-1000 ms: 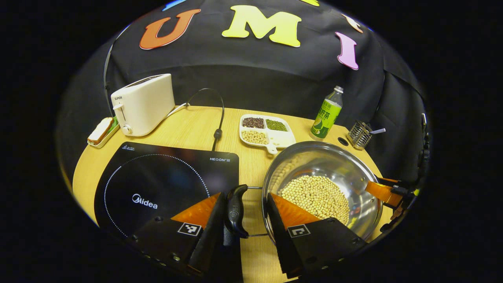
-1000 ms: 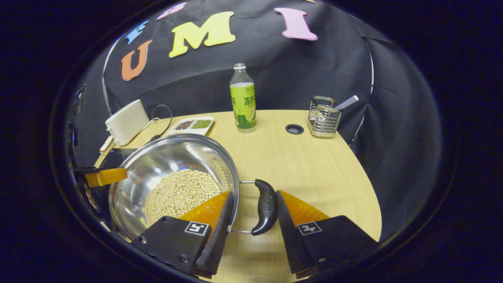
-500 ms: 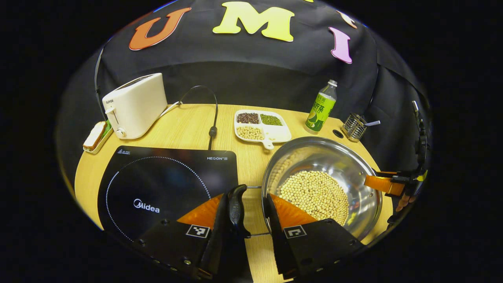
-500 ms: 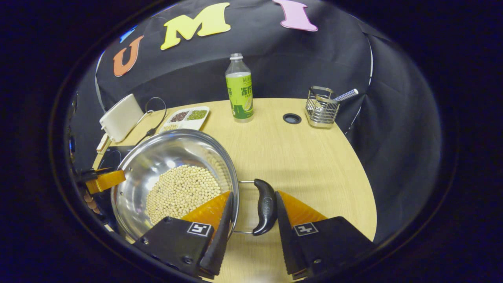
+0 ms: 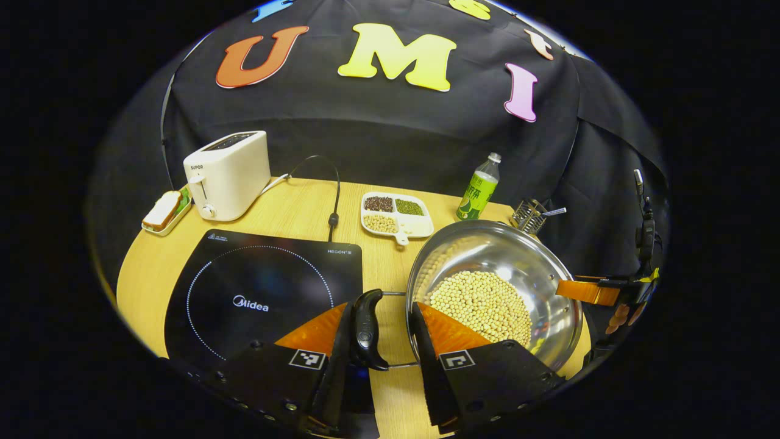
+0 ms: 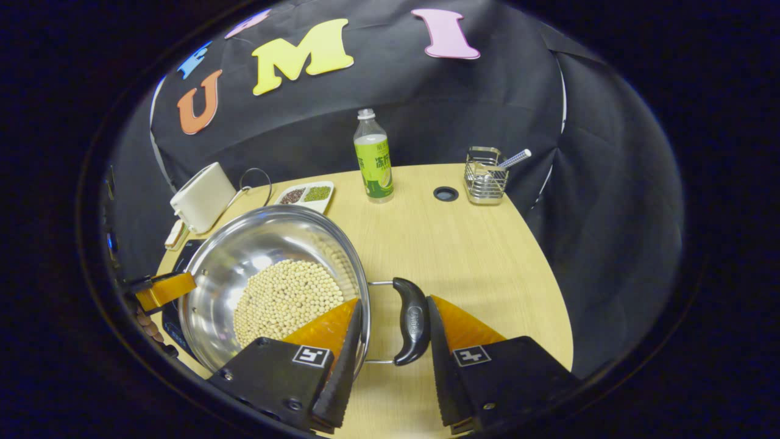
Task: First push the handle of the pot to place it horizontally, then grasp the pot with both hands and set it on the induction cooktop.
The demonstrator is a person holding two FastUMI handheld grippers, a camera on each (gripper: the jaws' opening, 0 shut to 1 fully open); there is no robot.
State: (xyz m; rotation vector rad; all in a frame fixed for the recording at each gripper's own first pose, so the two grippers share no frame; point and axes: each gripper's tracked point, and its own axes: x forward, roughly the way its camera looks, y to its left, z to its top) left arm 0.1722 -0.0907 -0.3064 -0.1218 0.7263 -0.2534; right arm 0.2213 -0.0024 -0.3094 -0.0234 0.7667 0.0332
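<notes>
Two grippers flank a shiny steel pot (image 5: 493, 286) of pale beans (both its black loop handles lie flat, on opposite sides). The left gripper (image 5: 381, 332) has its jaws apart around the handle nearest the black induction cooktop (image 5: 262, 292); the right gripper (image 6: 393, 332) likewise straddles the opposite handle. The pot sits beside the cooktop on the wooden table (image 6: 463, 256).

Bare cooktop (image 5: 262, 292) lies just beside the pot (image 5: 493, 286); toaster (image 5: 228, 175) and bean tray (image 5: 396, 213) stand behind

both grippers (image 5: 382, 332) (image 6: 392, 332) half closed (fingers level)
</notes>
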